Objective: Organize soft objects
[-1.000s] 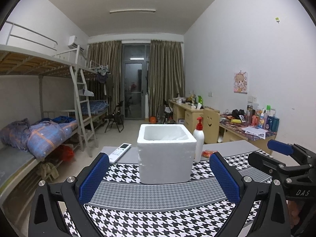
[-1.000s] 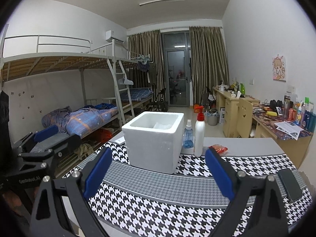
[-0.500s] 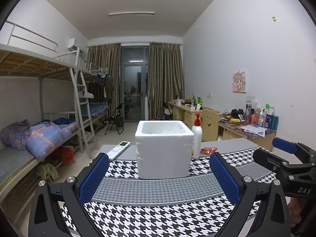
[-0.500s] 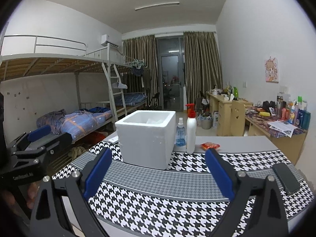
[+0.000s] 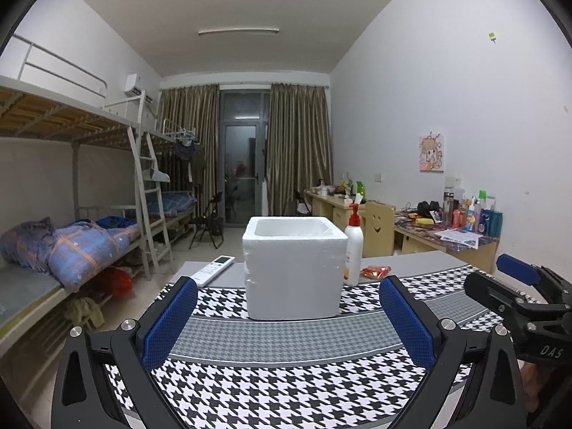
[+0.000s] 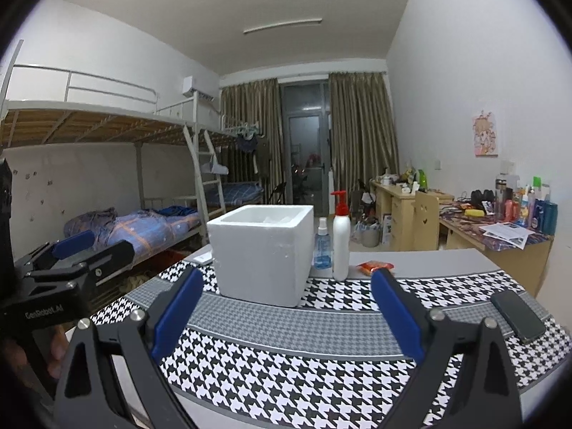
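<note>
Both grippers hang with jaws wide apart and nothing between them: the left gripper (image 5: 287, 316) and the right gripper (image 6: 286, 309) hover side by side over the black-and-white houndstooth cloth (image 5: 286, 389). Over the last second their view has levelled, so the open white foam box (image 5: 294, 266) now sits lower and squarely ahead. No soft object shows on the cloth; the box's contents are hidden behind its rim. I'd judge the hands have backed off, either finished or between picks. Behind the box stands a white red-topped pump bottle (image 6: 340, 237).
</note>
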